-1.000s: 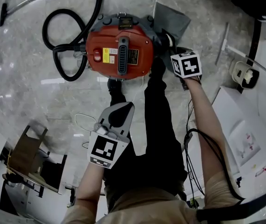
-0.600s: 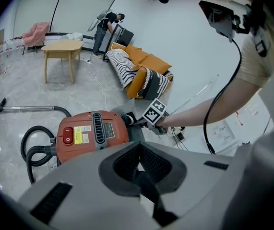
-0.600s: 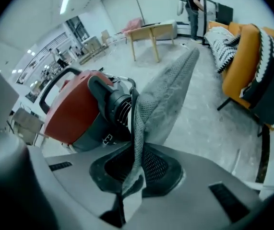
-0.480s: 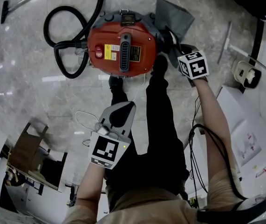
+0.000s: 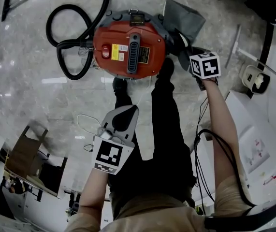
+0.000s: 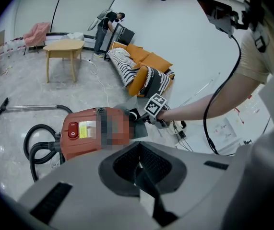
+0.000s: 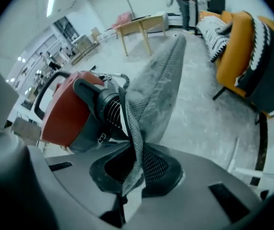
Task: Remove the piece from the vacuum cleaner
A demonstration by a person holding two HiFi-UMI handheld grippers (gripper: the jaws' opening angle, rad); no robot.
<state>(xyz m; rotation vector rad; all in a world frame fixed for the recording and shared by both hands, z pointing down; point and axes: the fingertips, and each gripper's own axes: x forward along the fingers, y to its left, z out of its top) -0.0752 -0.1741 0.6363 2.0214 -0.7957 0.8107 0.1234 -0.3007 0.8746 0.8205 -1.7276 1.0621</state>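
Right gripper view shows the grey woven-fabric dust bag point(image 7: 158, 87) rising from the black ribbed outlet point(image 7: 107, 110) on the side of the round red vacuum cleaner point(image 7: 65, 111). Its mouth appears to be seated on that outlet. The right gripper point(image 7: 131, 178) is clenched on the bag's lower edge, with a fold of cloth pinched between its jaws just beside the outlet. In the head view the bag lies at the cleaner's far right side. The cleaner sits on the pale marble floor point(image 5: 36, 100), and its black corrugated hose point(image 5: 67, 42) loops away to the left. The left gripper point(image 6: 139, 169) hangs well apart from the cleaner, above the person's legs, with its jaws together on nothing.

The step in hand looks like drawing the bag's mouth off the outlet. The person would do best to pull straight along the outlet's axis, not sideways, since cloth held by one edge can slip or tear. The cleaner may slide with the pull, so the free left gripper could press on the red lid to brace it.
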